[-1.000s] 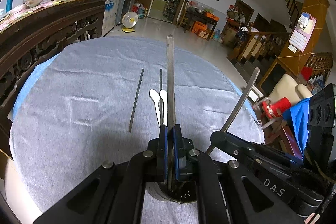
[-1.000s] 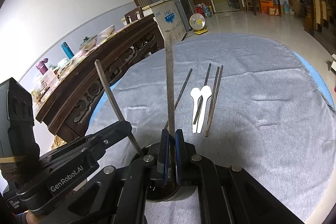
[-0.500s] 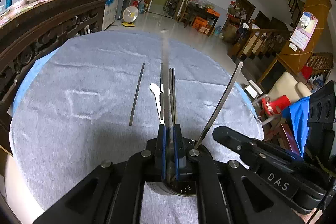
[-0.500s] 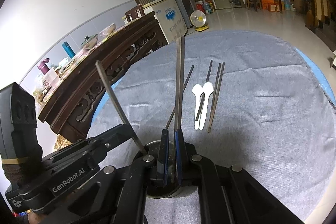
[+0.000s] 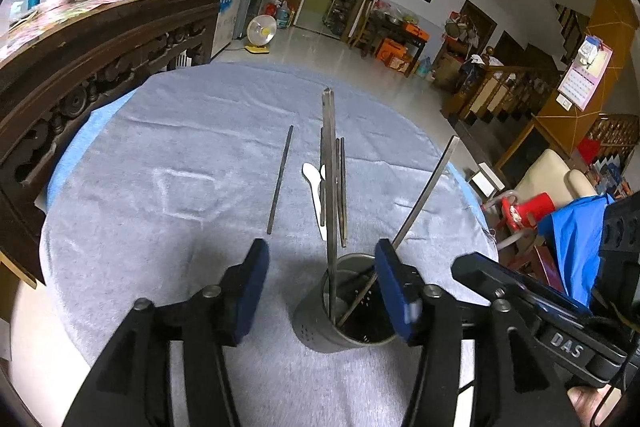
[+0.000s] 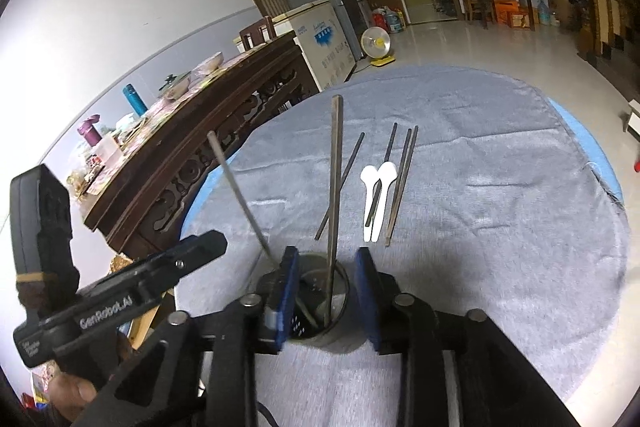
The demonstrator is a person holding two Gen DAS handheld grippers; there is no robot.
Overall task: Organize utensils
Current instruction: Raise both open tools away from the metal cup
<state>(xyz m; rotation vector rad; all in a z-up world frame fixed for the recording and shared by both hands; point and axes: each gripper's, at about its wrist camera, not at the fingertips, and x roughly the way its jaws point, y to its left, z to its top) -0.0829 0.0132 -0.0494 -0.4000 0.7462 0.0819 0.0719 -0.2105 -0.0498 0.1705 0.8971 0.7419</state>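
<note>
Both tongs, left tongs and right tongs, have just spread and pinch nothing; two chopsticks stand in the metal holder. More chopsticks and white spoons lie farther on the desk: thin, stiff, light, probably slippery, so pinch them mid-shaft.

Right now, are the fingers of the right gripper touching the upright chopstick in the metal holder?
Apart. In the right wrist view, the right gripper has just opened; the upright chopstick stands free in the metal holder, with gaps to both fingers.

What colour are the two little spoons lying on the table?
White spoons, clearest in the right wrist view.
</note>
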